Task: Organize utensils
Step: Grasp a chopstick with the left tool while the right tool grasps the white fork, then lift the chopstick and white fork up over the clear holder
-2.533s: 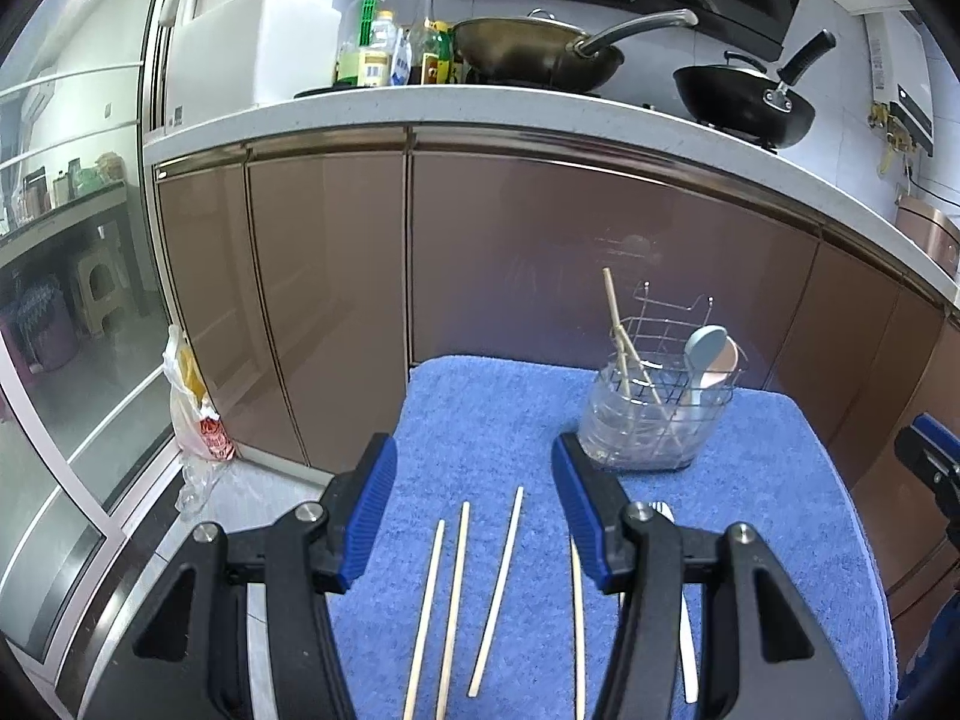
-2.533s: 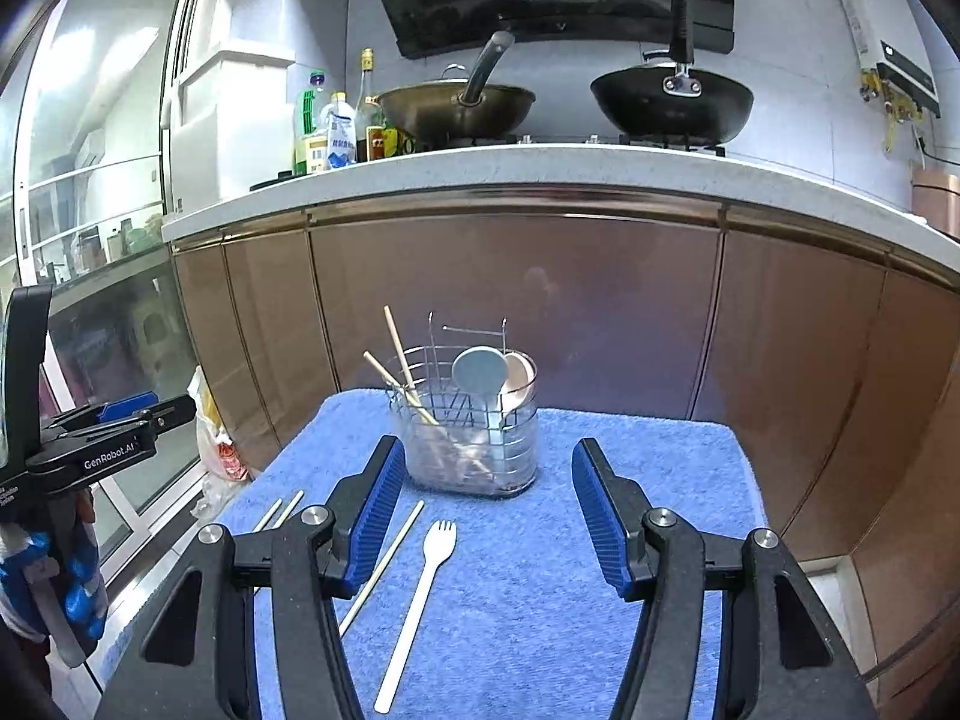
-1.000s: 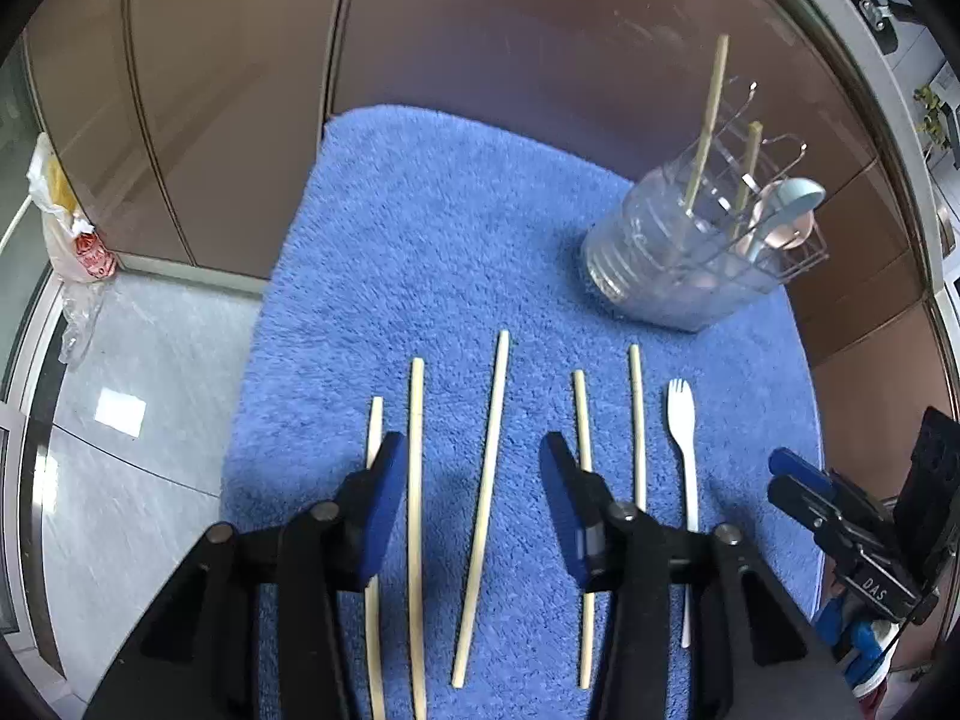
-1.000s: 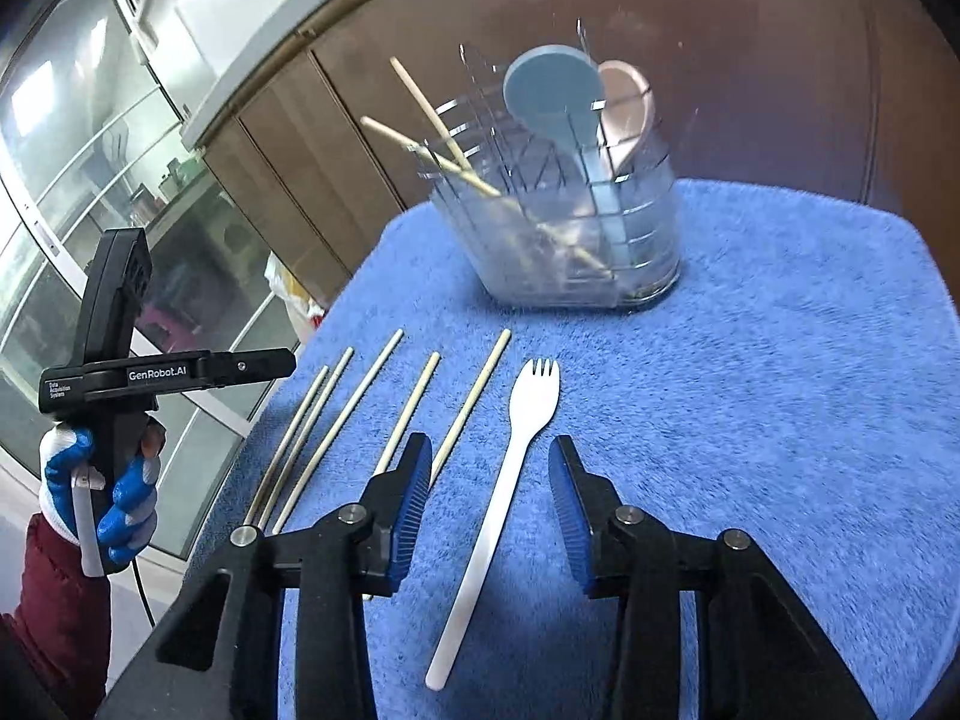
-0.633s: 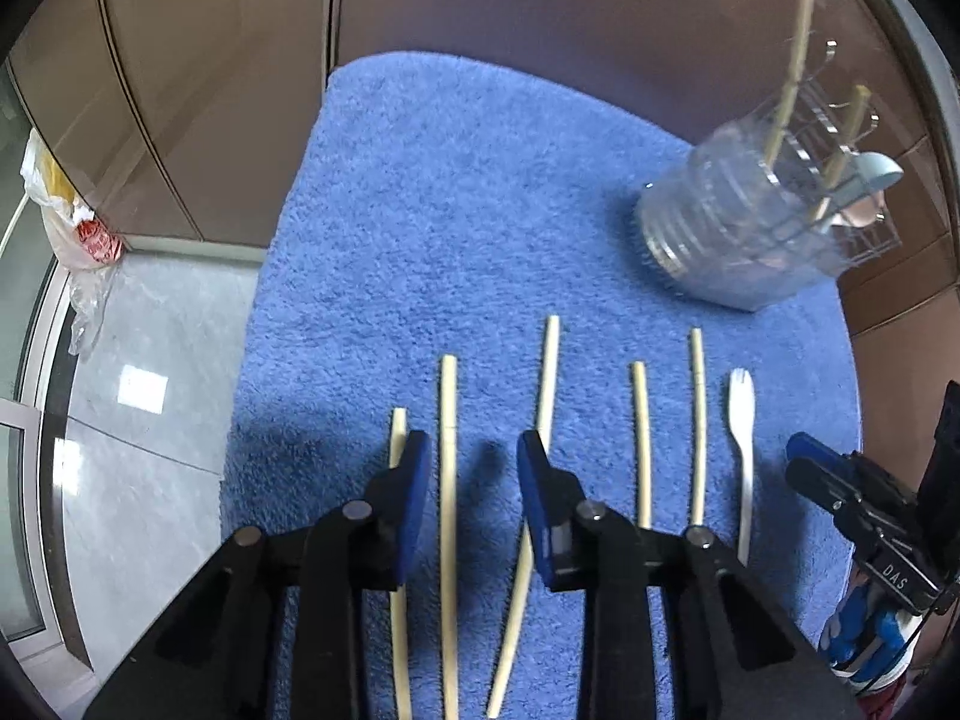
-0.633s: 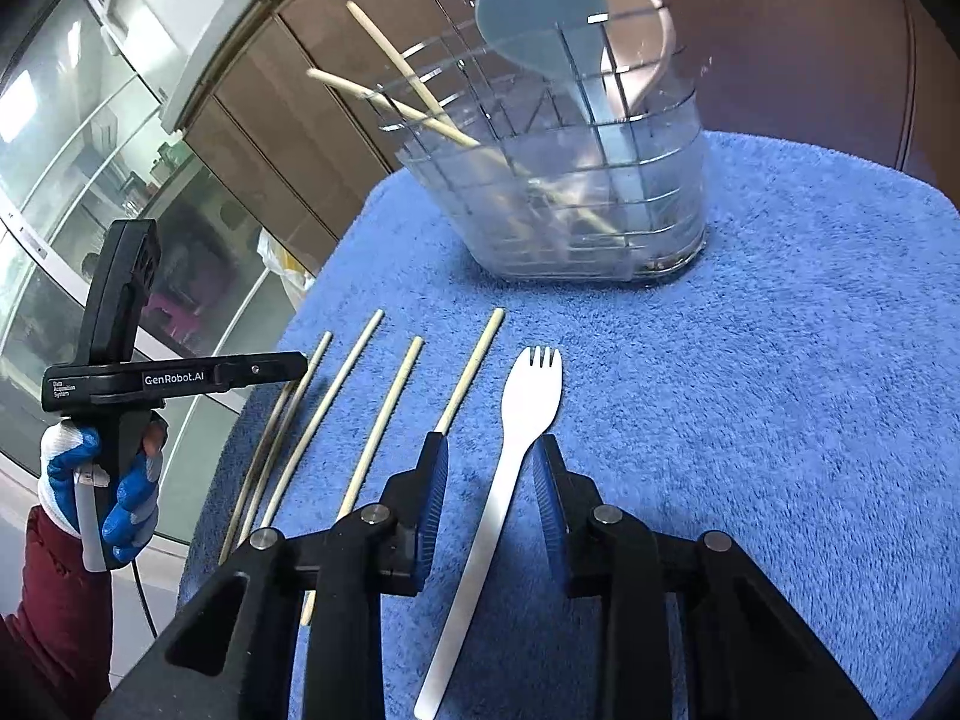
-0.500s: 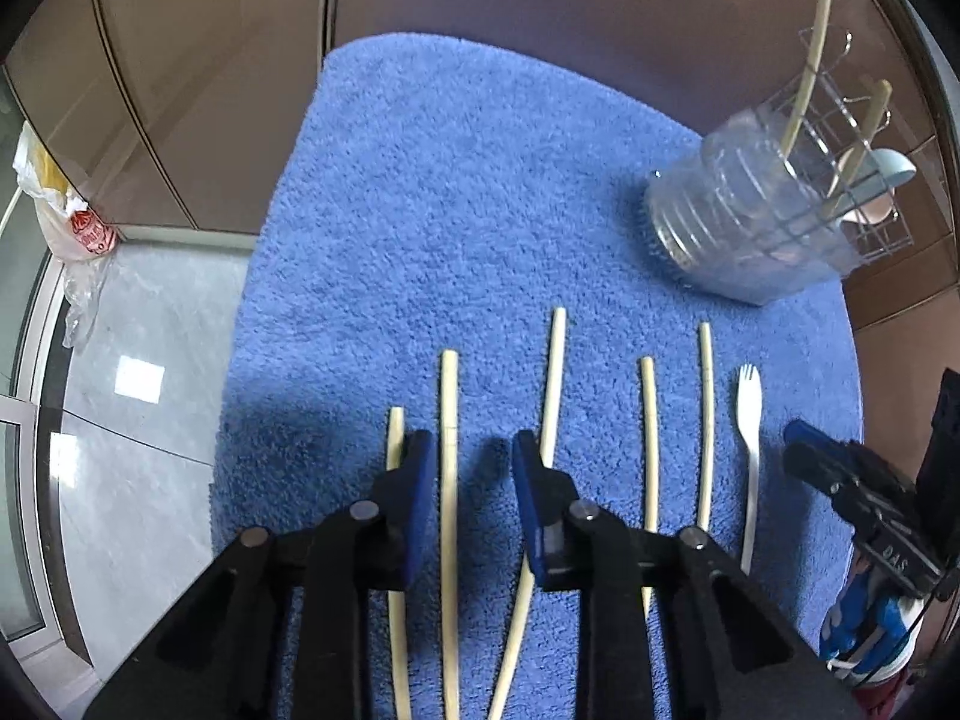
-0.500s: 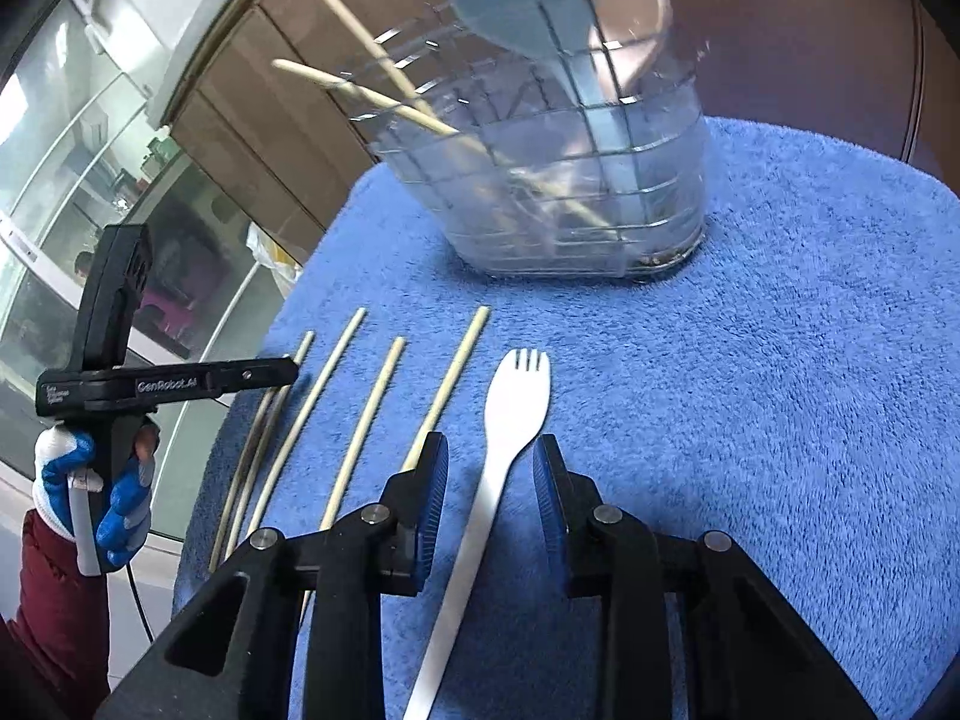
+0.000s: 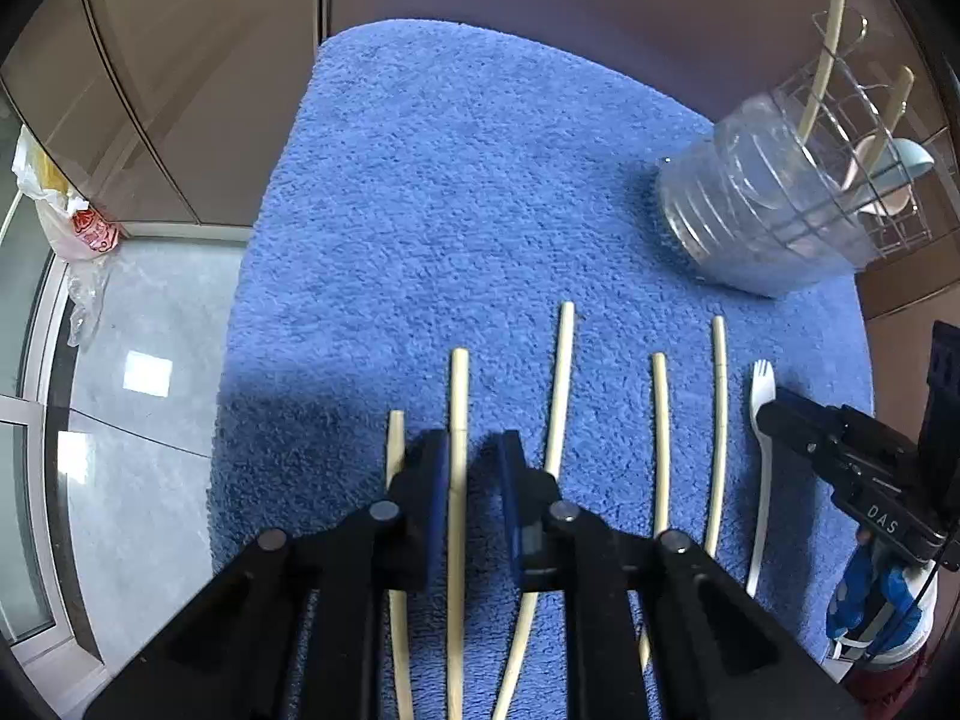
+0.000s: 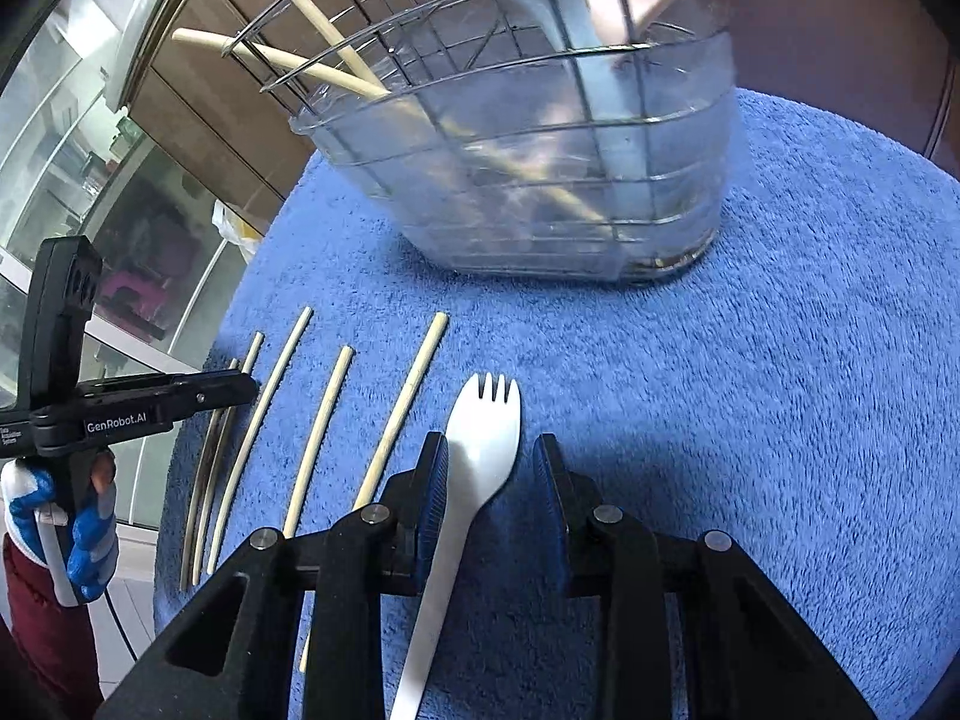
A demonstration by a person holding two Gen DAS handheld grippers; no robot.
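Chopstick (image 9: 457, 420) lies between the narrowed, closing left claw (image 9: 471, 468); right claw (image 10: 489, 480), also closing, straddles the fork (image 10: 480, 450).

Home kitchen: brown cabinet fronts (image 9: 198, 60), utensil holder (image 10: 540, 180).

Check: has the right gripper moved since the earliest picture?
Yes. The right gripper has come down and forward toward the holder, its jaws closing around the fork.
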